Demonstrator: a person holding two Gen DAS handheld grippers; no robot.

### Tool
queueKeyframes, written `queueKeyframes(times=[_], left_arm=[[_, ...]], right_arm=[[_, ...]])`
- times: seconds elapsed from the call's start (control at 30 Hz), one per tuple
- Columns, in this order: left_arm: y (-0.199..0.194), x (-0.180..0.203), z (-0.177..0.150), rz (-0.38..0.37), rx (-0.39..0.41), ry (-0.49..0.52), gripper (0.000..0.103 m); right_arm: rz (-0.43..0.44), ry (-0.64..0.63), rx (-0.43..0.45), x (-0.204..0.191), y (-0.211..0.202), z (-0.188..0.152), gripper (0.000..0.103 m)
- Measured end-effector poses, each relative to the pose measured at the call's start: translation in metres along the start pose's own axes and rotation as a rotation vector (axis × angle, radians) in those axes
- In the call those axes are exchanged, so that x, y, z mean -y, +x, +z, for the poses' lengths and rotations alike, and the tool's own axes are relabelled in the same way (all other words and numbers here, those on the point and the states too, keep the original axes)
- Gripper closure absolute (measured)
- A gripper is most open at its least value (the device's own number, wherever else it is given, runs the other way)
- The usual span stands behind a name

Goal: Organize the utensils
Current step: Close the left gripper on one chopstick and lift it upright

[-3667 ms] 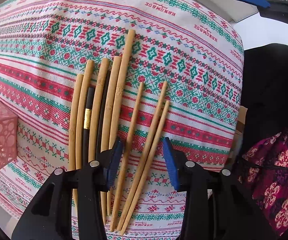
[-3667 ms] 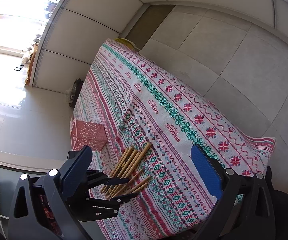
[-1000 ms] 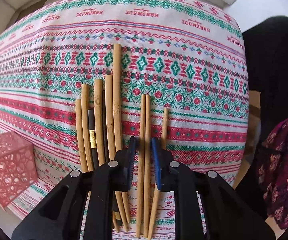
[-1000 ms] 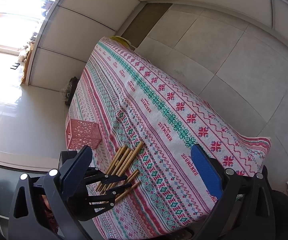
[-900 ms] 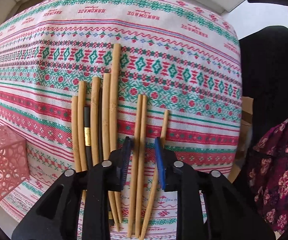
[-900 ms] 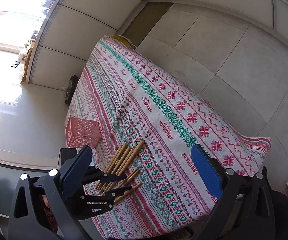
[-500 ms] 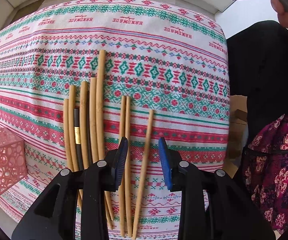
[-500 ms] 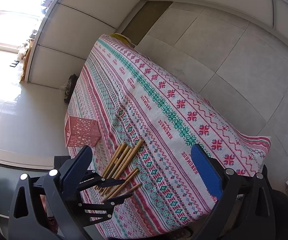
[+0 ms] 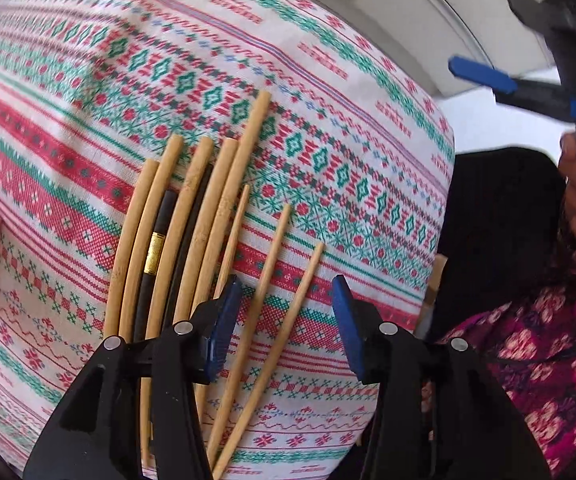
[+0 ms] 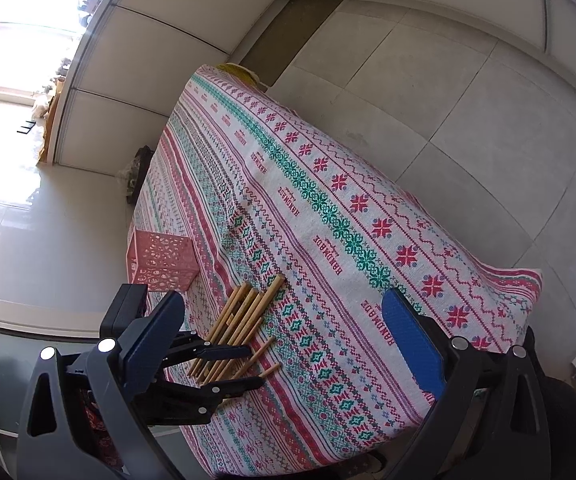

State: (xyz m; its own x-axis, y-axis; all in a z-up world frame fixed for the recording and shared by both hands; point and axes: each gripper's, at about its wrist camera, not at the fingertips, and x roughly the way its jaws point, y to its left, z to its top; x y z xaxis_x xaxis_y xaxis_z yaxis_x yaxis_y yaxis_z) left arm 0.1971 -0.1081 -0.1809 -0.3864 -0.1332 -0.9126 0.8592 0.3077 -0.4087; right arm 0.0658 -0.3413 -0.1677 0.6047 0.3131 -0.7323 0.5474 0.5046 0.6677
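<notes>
While the right wrist view is showing the whole tablecloth (image 10: 327,208) and pink basket (image 10: 160,260), we're seeing only up close two thin chopsticks (image 9: 288,320) lying between the left gripper's (image 9: 284,328) spread fingers, wider than before; right gripper (image 10: 284,344) is gaping, empty.

The chopsticks (image 9: 192,248) lie side by side on the tablecloth (image 9: 327,92) near its front edge. The basket (image 10: 160,256) stands left of them, near the same edge.
</notes>
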Motion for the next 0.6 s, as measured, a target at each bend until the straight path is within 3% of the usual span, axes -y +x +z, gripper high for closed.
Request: queueKeyframes(times=[0.07,0.17,0.23,0.27,0.37,0.43,0.53,0.57,0.6], left_arm=[[0.000,-0.004,-0.001,-0.004,0.000,-0.022,0.058],[-0.002,0.001,0.002,0.083,-0.020,-0.009,0.067],[0.001,0.004,0.017,0.171,-0.041,-0.018,0.088],[0.002,0.003,0.019,0.197,-0.047,-0.036,0.092],[0.003,0.012,0.025,0.256,-0.072,-0.004,0.093],[0.011,0.033,0.025,0.310,-0.096,0.097,0.080],[0.035,0.070,0.013,0.402,-0.151,0.299,0.029],[0.038,0.075,0.012,0.416,-0.141,0.303,0.027],[0.034,0.070,0.015,0.391,-0.118,0.241,0.029]], right_arm=[[-0.002,-0.002,-0.002,-0.001,0.001,-0.001,0.007],[-0.010,-0.004,-0.001,-0.002,0.001,-0.001,0.007],[-0.016,-0.007,-0.002,-0.003,0.002,-0.002,0.007],[-0.019,-0.010,-0.003,-0.002,0.002,-0.002,0.007],[-0.026,-0.013,-0.009,-0.002,0.003,-0.003,0.007],[-0.030,-0.005,-0.008,0.000,0.002,-0.003,0.007],[-0.038,0.010,-0.004,0.003,0.001,-0.004,0.007],[-0.039,0.014,-0.008,0.003,0.002,-0.004,0.007],[-0.039,0.019,-0.017,0.004,0.004,-0.005,0.007]])
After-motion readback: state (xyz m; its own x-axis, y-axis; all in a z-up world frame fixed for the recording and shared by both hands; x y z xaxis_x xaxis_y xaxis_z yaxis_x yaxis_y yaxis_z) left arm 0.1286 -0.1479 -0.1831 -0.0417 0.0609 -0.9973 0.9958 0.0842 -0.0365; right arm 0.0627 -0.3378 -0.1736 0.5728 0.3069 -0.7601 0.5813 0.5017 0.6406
